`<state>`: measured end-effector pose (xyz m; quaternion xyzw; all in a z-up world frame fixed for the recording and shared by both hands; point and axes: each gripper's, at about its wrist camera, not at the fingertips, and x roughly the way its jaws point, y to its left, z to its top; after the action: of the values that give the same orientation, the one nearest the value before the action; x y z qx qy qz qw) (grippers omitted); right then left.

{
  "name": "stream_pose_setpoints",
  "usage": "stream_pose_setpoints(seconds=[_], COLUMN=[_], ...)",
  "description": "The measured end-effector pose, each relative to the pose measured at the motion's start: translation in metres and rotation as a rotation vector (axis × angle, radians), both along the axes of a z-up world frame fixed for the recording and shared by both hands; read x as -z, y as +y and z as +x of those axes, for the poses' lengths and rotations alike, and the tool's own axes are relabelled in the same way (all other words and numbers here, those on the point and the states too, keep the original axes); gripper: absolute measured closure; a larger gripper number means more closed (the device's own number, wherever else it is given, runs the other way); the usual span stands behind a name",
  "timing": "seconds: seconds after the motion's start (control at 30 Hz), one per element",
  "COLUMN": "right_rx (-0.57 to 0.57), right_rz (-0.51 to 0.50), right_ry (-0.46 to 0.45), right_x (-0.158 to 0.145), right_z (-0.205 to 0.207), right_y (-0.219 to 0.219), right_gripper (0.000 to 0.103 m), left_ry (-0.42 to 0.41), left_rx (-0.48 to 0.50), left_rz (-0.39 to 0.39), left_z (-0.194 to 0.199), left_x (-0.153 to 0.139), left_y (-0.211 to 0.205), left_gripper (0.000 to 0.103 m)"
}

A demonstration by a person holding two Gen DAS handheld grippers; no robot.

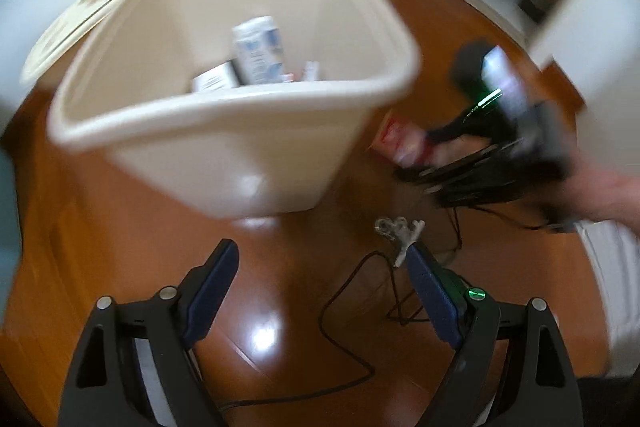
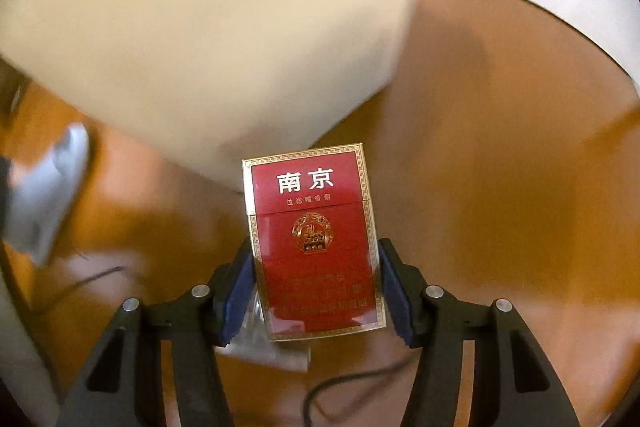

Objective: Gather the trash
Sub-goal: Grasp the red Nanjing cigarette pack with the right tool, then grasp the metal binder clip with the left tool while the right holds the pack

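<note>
A cream trash bin [image 1: 224,131] stands open on the wooden floor, with a white-and-blue carton [image 1: 258,51] and other small packaging inside. My left gripper [image 1: 320,259] is open and empty, low in front of the bin. A crumpled clear wrapper [image 1: 398,231] lies on the floor by its right finger. My right gripper [image 2: 316,259] is shut on a red cigarette pack [image 2: 312,243], held upright beside the bin's wall [image 2: 208,39]. The right gripper and pack also show in the left wrist view [image 1: 404,143], to the right of the bin.
The bin's lid [image 1: 80,27] leans behind the bin at the left. Black cables [image 1: 360,307] trail over the floor in front. White cabinets [image 1: 592,39] stand at the right, and a white wall is behind.
</note>
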<state>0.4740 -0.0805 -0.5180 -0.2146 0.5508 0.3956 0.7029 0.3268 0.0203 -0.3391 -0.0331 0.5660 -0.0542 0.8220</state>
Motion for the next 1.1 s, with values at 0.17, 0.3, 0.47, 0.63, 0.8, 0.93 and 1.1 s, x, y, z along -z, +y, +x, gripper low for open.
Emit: stream_pose_setpoints(seconds=[0.17, 0.3, 0.47, 0.63, 0.8, 0.93, 1.1], right_rx=[0.227, 0.454, 0.684, 0.792, 0.829, 0.815, 0.843], right_rz=[0.033, 0.081, 0.169, 0.255, 0.348, 0.331, 0.256], right_ry=[0.086, 0.126, 0.147, 0.185, 0.220, 0.190, 0.244], right_x=[-0.061, -0.085, -0.082, -0.066, -0.071, -0.084, -0.114], right_z=[-0.031, -0.081, -0.140, -0.162, -0.166, -0.180, -0.228], right_y=[-0.111, -0.208, -0.284, -0.299, -0.302, -0.323, -0.387], right_gripper=[0.042, 0.042, 0.042, 0.042, 0.042, 0.042, 0.042], left_ry=[0.066, 0.064, 0.109, 0.214, 0.289, 0.303, 0.260], left_rx=[0.159, 0.236, 0.179, -0.254, -0.367, 0.169, 0.804], left_rz=[-0.070, -0.005, 0.019, -0.162, -0.269, -0.048, 0.195], left_z=[0.030, 0.039, 0.044, 0.040, 0.040, 0.066, 0.050], left_x=[0.030, 0.076, 0.126, 0.166, 0.202, 0.200, 0.188], left_y=[-0.041, -0.072, -0.096, -0.080, -0.099, -0.149, -0.194], left_gripper=[0.017, 0.017, 0.017, 0.017, 0.017, 0.017, 0.017])
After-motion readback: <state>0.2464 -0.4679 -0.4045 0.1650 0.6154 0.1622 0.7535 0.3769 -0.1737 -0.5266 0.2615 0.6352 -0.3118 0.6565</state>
